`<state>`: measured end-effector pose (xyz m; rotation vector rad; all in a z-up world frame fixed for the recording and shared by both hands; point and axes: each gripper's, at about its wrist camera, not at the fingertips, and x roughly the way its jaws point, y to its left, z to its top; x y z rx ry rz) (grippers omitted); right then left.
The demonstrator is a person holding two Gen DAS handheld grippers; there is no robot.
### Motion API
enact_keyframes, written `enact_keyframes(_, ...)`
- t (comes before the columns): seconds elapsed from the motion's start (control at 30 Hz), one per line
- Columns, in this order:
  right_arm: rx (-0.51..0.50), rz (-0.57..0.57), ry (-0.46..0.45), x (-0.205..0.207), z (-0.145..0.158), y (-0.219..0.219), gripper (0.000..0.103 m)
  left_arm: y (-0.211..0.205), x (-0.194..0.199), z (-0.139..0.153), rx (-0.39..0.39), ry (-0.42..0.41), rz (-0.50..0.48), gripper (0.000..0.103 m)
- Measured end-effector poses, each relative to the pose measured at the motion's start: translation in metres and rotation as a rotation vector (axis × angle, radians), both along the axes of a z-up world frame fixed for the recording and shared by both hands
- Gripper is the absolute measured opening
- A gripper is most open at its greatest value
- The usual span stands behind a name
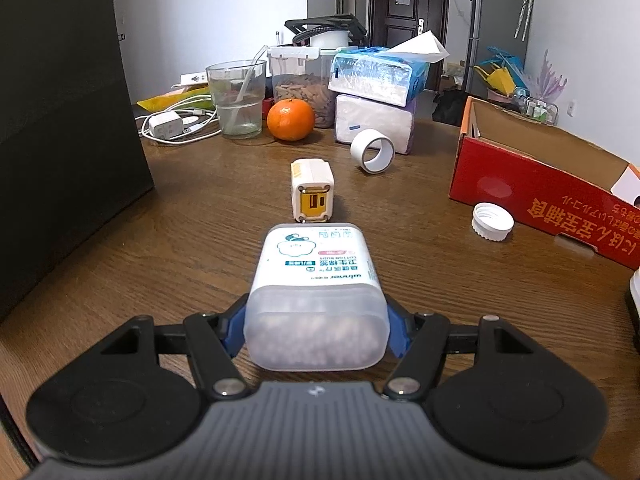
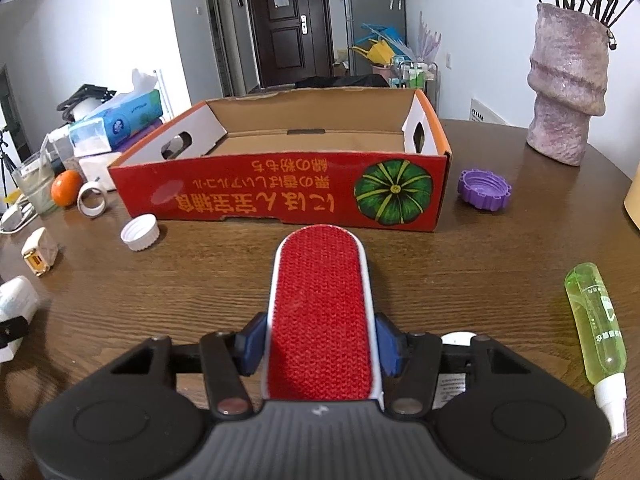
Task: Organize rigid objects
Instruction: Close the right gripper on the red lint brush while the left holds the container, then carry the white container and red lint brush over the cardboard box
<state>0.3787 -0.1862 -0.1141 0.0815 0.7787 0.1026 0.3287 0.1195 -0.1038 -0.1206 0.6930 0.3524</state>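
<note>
My left gripper is shut on a white cotton-swab box, held above the wooden table. My right gripper is shut on a red lint brush, pointing at the open red cardboard box; the box also shows at the right of the left wrist view. Loose on the table lie a white-and-yellow charger, a white tape roll, a white cap, a purple cap and a green spray bottle.
An orange, a glass cup, a food container, stacked tissue packs and cables crowd the table's far side. A dark panel stands at left. A pink vase stands at right.
</note>
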Motion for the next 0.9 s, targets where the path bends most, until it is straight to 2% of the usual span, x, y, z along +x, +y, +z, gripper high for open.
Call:
enact_keyframes(0.5,0.043,-0.005,-0.040,-0.007,0.018,-0.006,0.055,-0.017,-0.011,0.015,0.024,-0.059,-0.046,0.067)
enact_keyframes(0.9,0.078,0.001,-0.079,-0.012,0.038,-0.012,0.055,-0.058,-0.012,0.030,0.029,-0.085,-0.128,0.067)
